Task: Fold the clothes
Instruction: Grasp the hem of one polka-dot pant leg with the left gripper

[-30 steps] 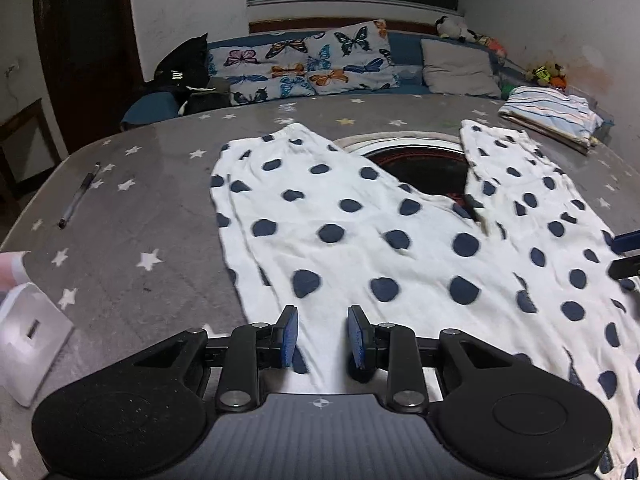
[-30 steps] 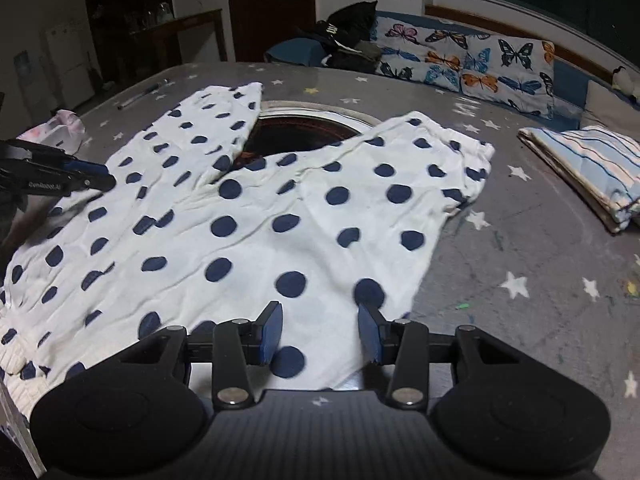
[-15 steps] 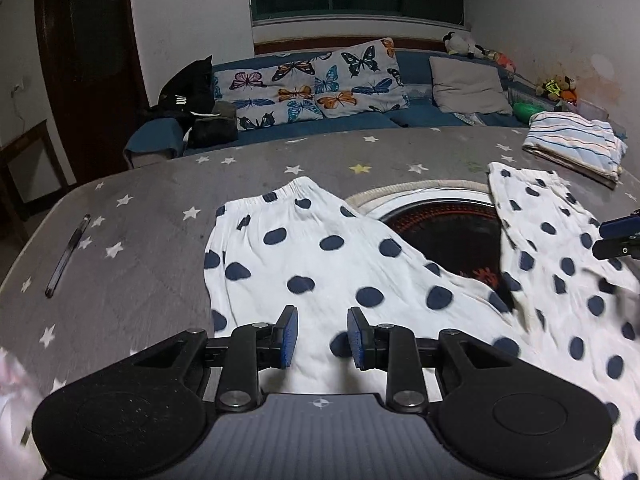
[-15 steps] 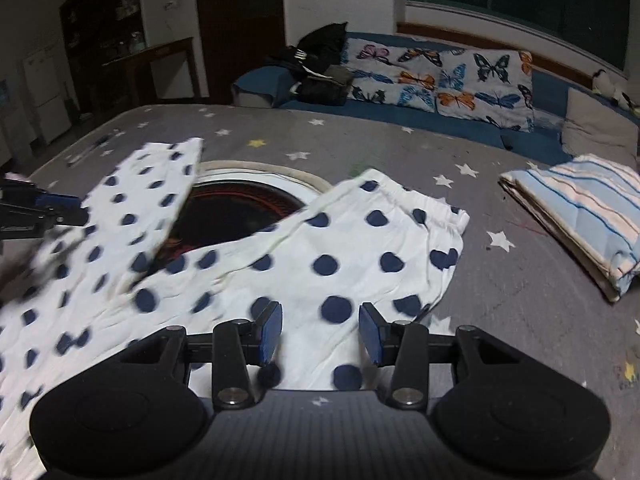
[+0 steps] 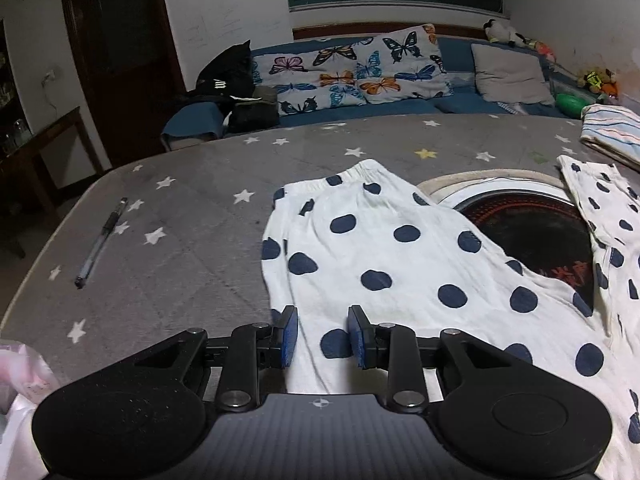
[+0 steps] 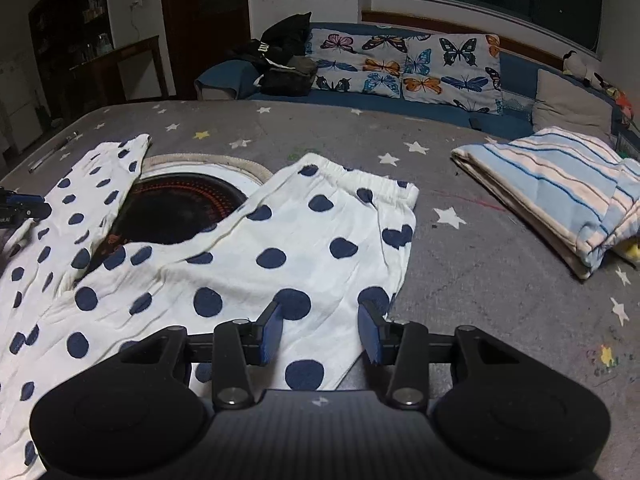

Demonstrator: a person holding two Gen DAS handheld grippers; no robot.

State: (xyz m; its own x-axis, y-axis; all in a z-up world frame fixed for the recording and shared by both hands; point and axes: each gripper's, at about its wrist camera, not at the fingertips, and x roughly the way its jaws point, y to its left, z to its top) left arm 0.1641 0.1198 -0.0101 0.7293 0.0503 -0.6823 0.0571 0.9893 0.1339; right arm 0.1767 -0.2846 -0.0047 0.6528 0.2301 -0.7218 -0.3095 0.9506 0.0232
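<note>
Polka-dot pants (image 5: 400,264) lie flat on the starry counter (image 5: 192,216), legs apart, no fold made; a striped piece (image 6: 560,184) already sits folded. Left claw (image 5: 322,334) and right claw (image 6: 320,330) hover part-open over the legs, holding nothing, so basically everything's still left

So the polka-dot pants (image 5: 400,264) are white with big navy dots, spread flat and a bit wrinkled on the grey star-print surface. Legs fan out in a V; between them a round dark opening shows. In the left wrist view one elastic cuff sits center frame, the other leg at the right edge. A folded blue-striped cloth (image 6: 560,184) lies at the right in the right wrist view.
</note>
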